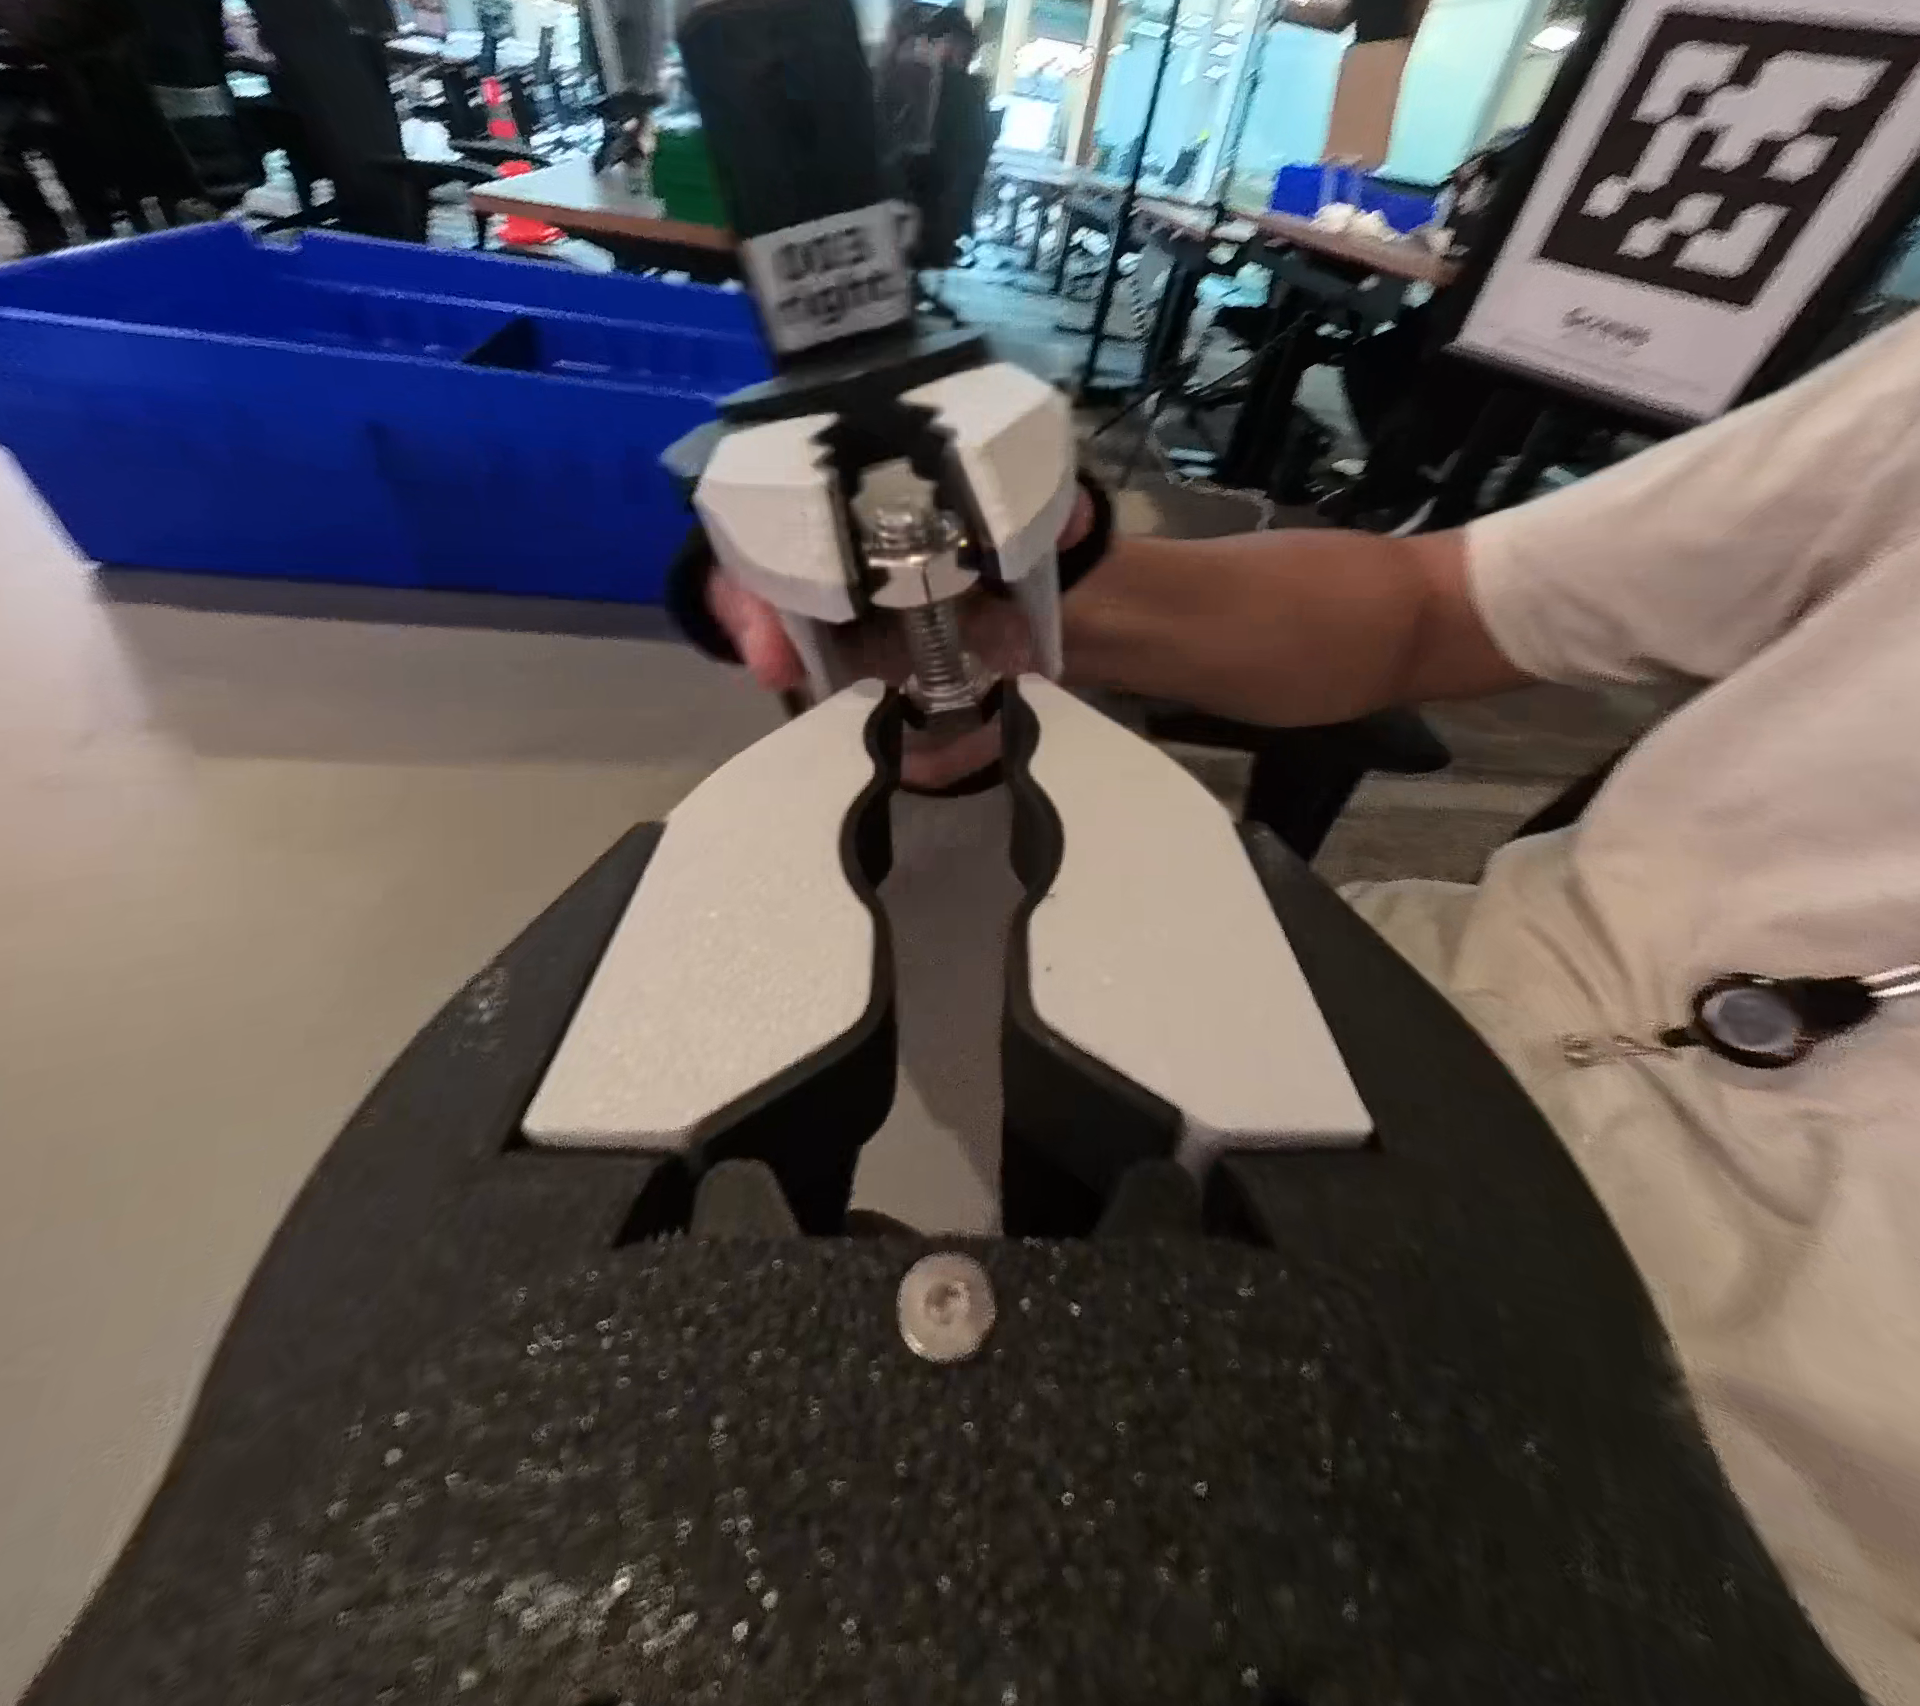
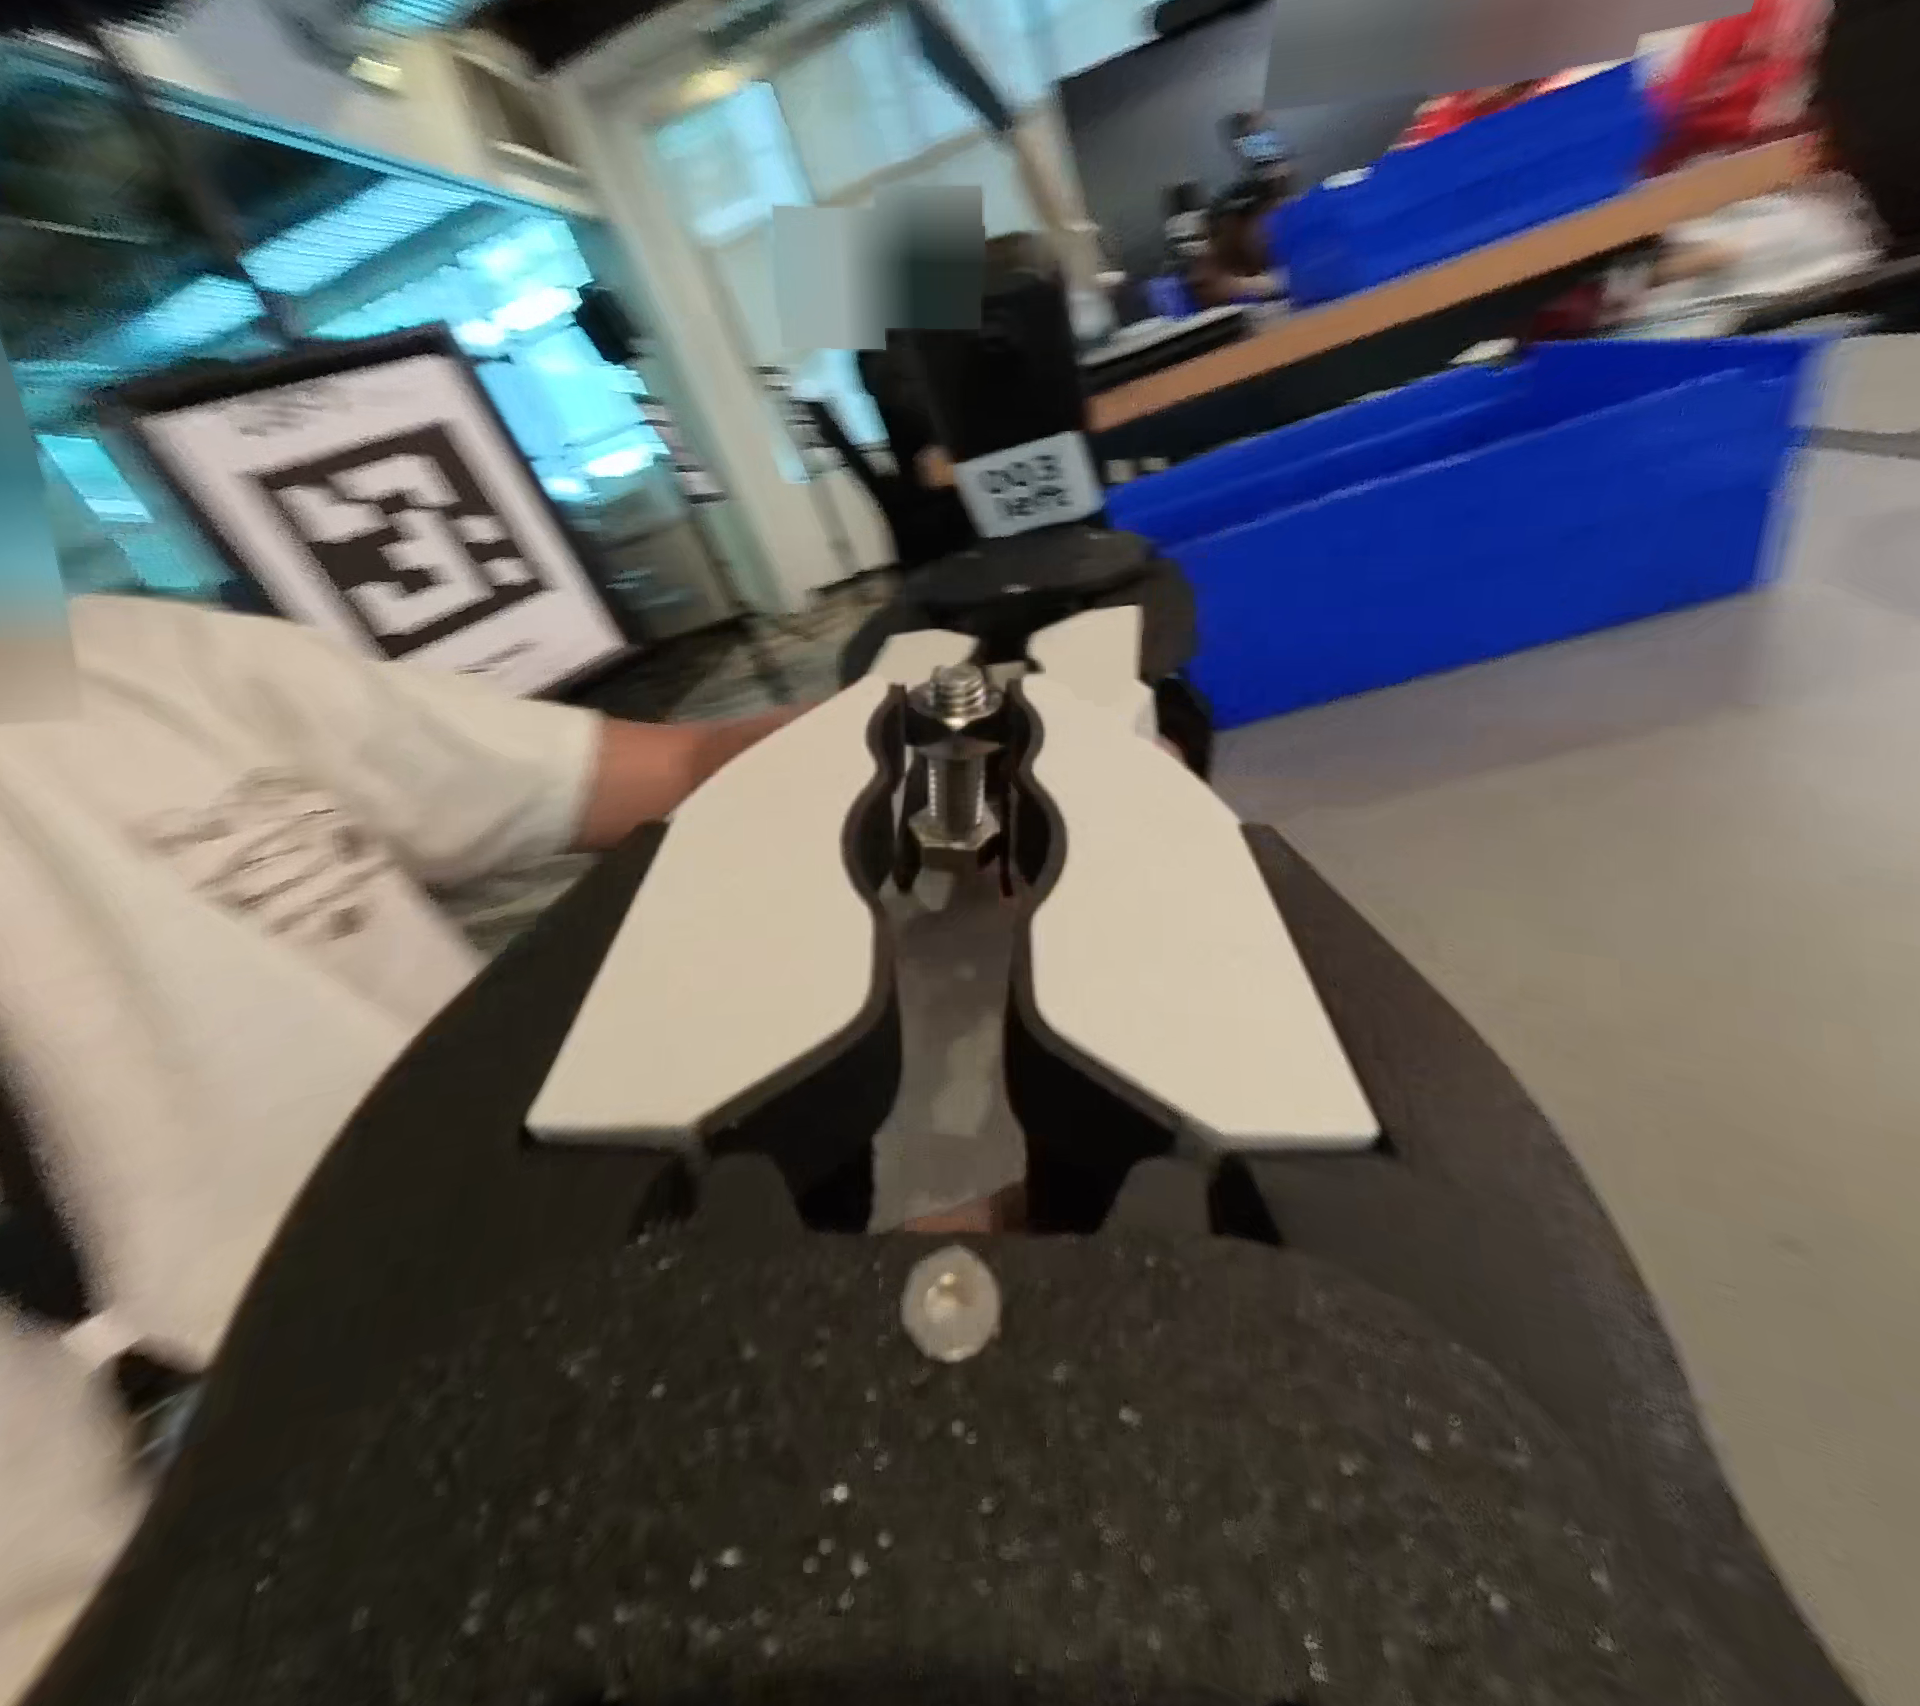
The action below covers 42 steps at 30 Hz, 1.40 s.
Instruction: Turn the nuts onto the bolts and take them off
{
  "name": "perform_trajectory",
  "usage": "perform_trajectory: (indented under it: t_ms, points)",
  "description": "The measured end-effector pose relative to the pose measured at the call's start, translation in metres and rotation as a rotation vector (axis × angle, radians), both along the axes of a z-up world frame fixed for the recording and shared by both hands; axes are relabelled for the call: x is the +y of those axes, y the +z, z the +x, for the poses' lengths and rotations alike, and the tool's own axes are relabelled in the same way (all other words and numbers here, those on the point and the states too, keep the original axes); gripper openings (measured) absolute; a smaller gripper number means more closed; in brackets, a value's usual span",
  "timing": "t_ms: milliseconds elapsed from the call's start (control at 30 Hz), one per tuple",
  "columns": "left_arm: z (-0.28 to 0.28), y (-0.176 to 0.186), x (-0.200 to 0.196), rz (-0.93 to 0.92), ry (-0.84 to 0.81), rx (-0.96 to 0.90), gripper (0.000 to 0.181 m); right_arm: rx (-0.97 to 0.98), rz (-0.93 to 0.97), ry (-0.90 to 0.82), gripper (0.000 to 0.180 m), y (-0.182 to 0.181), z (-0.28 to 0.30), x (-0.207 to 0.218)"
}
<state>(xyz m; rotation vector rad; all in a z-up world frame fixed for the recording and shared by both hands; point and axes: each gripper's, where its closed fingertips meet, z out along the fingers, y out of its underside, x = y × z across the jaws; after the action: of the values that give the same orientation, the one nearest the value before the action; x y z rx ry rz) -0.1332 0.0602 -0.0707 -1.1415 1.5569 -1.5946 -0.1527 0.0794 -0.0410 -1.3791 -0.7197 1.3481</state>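
A steel bolt point(image 1: 940, 628) was held in the air between the two claws, above the pale counter point(image 1: 312, 825). In the left wrist view, the left claw point(image 1: 943, 721) was nearly closed, its tips pinching one end of the bolt. The right claw point(image 1: 914, 534), facing it, was clamped on a hex nut point(image 1: 920, 560) threaded on the far part of the shaft. In the right wrist view, the right claw point(image 2: 956, 721) gripped a nut point(image 2: 956, 714) near its tips, with the threaded end poking out beyond; a second hex piece point(image 2: 951, 835) sat farther back between the fingers, nut or head I could not tell. A blue bin point(image 1: 364, 409) stood on the counter behind, and a black-and-white marker board point(image 1: 1704, 139) stood off to the side.
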Motion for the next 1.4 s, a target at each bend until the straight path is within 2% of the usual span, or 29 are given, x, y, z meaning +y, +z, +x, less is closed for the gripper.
perform_trajectory:
  t_ms: [133,200,233,367,467,567,633,700,767,800,833,933,1000,1233,1400]
  points:
    - [-0.004,0.006,-0.009,-0.039,-0.067,-0.021,0.018,0.07,-0.035,0.269,0.018,0.006,-0.003,-0.011]
    - [-0.004,0.006,-0.004,-0.027,-0.039,-0.02,0.018,0.049,-0.021,0.239,0.018,0.006,-0.007,-0.005]
    - [-0.005,0.007,0.0,-0.031,-0.026,-0.025,0.018,0.054,-0.001,0.173,0.019,0.008,-0.007,0.0]
    - [-0.007,0.014,0.021,-0.019,0.083,-0.051,0.018,-0.021,-0.016,-0.159,0.062,0.003,-0.005,0.02]
    - [-0.004,0.012,0.038,0.002,0.172,-0.047,0.018,-0.089,0.005,-0.51,0.062,-0.002,0.006,0.032]
    - [-0.002,0.005,0.046,0.045,0.225,-0.021,0.018,-0.19,0.04,-0.849,0.053,-0.006,0.022,0.039]
    - [-0.001,0.003,0.047,0.06,0.235,-0.014,0.018,-0.221,0.046,-0.92,0.048,-0.006,0.021,0.04]
    - [0.0,0.002,0.046,0.067,0.234,-0.011,0.018,-0.248,0.028,-0.913,0.049,-0.008,0.012,0.043]
    - [0.0,0.002,0.045,0.081,0.233,-0.008,0.018,-0.254,0.019,-0.91,0.035,-0.008,0.008,0.046]
    - [0.0,0.001,0.044,0.085,0.229,-0.004,0.018,-0.238,0.043,-0.916,0.022,-0.004,0.008,0.045]
    - [0.0,0.001,0.045,0.089,0.236,-0.006,0.018,-0.253,0.055,-0.918,0.019,-0.003,0.008,0.045]
    - [-0.002,0.001,0.042,0.078,0.21,-0.007,0.018,-0.311,0.083,-0.851,0.019,-0.003,0.003,0.043]
    - [-0.004,0.005,0.04,0.059,0.188,-0.024,0.018,-0.337,0.099,-0.734,0.019,0.0,0.0,0.04]
    - [-0.012,0.02,0.025,-0.029,0.066,-0.076,0.018,-0.226,0.062,-0.125,0.019,0.014,-0.011,0.023]
    - [-0.02,0.03,0.012,-0.088,-0.032,-0.12,0.018,-0.106,0.051,0.23,0.019,0.024,-0.019,0.009]
